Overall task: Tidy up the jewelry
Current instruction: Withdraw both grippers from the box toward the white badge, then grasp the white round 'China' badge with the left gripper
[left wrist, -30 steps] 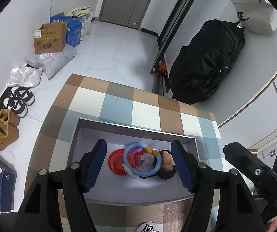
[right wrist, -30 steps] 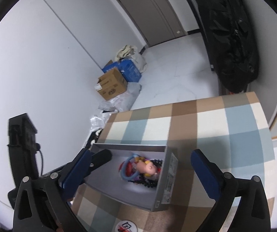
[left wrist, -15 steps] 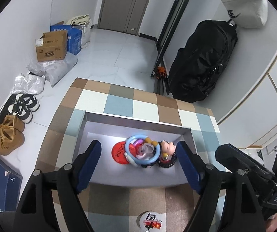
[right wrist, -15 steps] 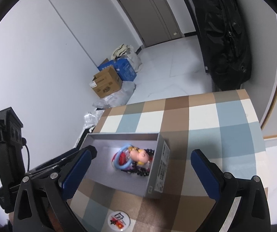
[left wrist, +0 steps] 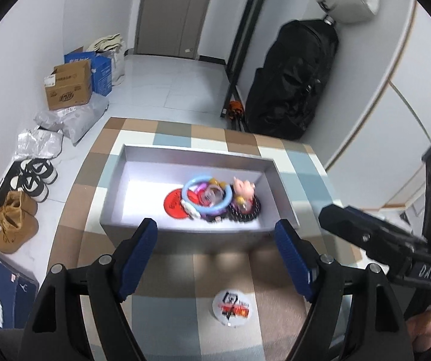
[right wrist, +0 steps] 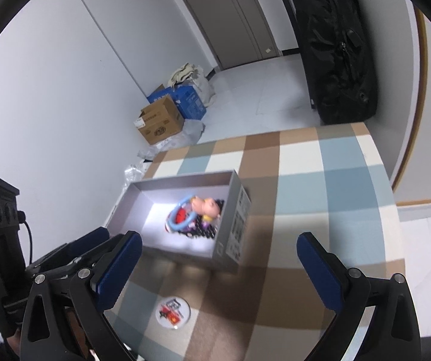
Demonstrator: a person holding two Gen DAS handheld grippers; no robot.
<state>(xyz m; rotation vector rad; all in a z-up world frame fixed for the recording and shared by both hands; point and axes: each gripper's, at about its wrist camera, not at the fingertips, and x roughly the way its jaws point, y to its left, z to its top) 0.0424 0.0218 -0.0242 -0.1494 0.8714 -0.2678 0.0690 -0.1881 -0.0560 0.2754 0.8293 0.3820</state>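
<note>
At the centre of the left wrist view, your grey box (left wrist: 185, 234) sits open on the checked counter (left wrist: 167, 310), and all the jewelry lies inside it, bunched toward the right half of the box floor. A light blue ring (left wrist: 207, 194) lies on top of the pile, with a red disc (left wrist: 173, 206) just left of it and partly under it, a pink figure (left wrist: 243, 187) to the upper right, and a black beaded bracelet (left wrist: 253, 210) under the figure at the right edge of the pile. The left half of the box floor is bare and brightly lit.

Your left gripper (left wrist: 215, 255) hangs just below the box's near wall in the frame, its blue fingers (left wrist: 138, 258) spread wide and holding nothing; only the box wall and counter show between them. Your right gripper (right wrist: 218, 267) is likewise spread wide and empty, its fingers (right wrist: 119, 267) standing either side of the box's near right corner without touching it. In the right wrist view the box sits at centre left, its labelled end wall facing right, with the same pile against that end.

A round white sticker (left wrist: 232, 307) with red and black print lies on the counter, below the box and between your left fingers. Your right gripper's black body shows at the right edge of the left wrist view.
</note>
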